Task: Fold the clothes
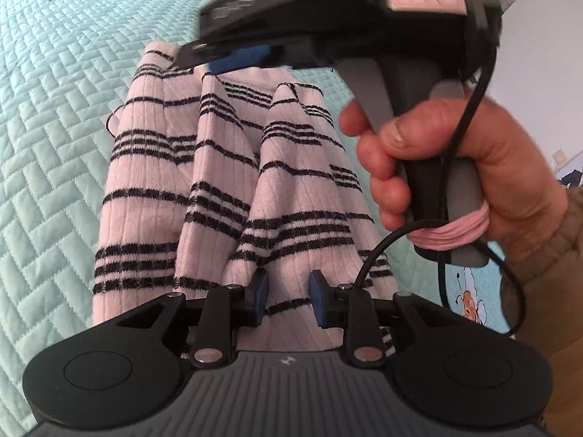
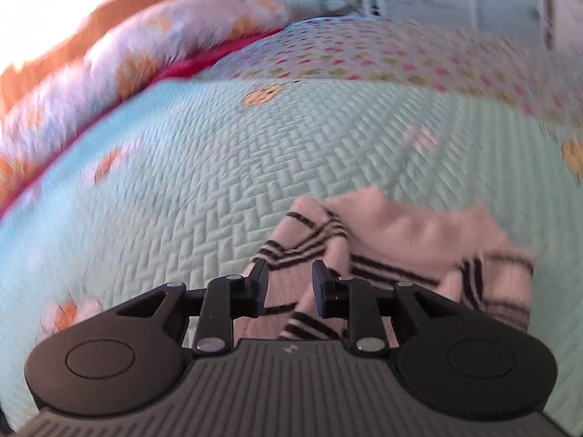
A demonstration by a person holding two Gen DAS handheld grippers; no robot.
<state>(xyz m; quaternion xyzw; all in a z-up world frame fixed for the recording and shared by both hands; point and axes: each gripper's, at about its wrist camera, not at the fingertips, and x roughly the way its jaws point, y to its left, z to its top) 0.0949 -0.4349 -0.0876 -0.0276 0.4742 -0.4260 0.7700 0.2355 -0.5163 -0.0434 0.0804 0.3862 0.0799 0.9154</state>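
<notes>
A pink sweater with black stripes (image 1: 226, 182) lies bunched in long folds on the mint quilted bedspread (image 1: 54, 127). My left gripper (image 1: 288, 298) sits at its near edge, jaws a little apart with fabric between the blue pads. My right gripper's body (image 1: 328, 18) hangs over the sweater's far end, held by a hand (image 1: 455, 156). In the right wrist view my right gripper (image 2: 289, 287) has its jaws a little apart over a striped fold of the sweater (image 2: 400, 240); whether either gripper pinches cloth I cannot tell.
A floral pillow (image 2: 127, 54) and an orange headboard (image 2: 109, 11) lie at the far left of the bed. A patterned quilt border (image 2: 400, 58) runs along the far side. A black cable (image 1: 452, 167) hangs from the right gripper's handle.
</notes>
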